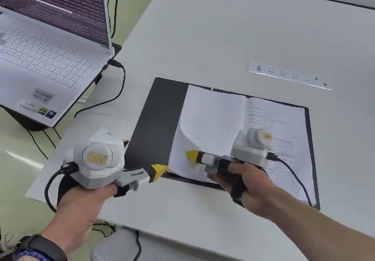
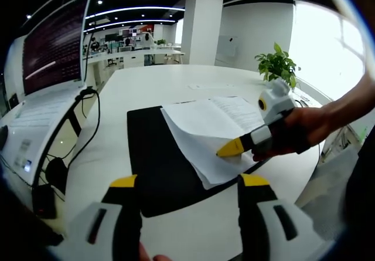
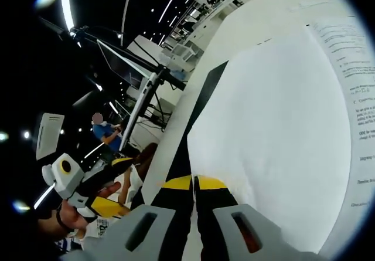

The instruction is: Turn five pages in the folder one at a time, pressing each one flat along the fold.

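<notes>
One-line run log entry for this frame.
step: page turn underway | right tool: shut on page, page lifted and curved | left tool: open, holding nothing, by folder near corner

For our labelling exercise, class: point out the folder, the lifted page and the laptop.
folder (image 1: pixel 153 126), head view, bare black inside cover.
lifted page (image 1: pixel 214 123), head view, middle of its blank side.
laptop (image 1: pixel 41 61), head view, keyboard.
</notes>
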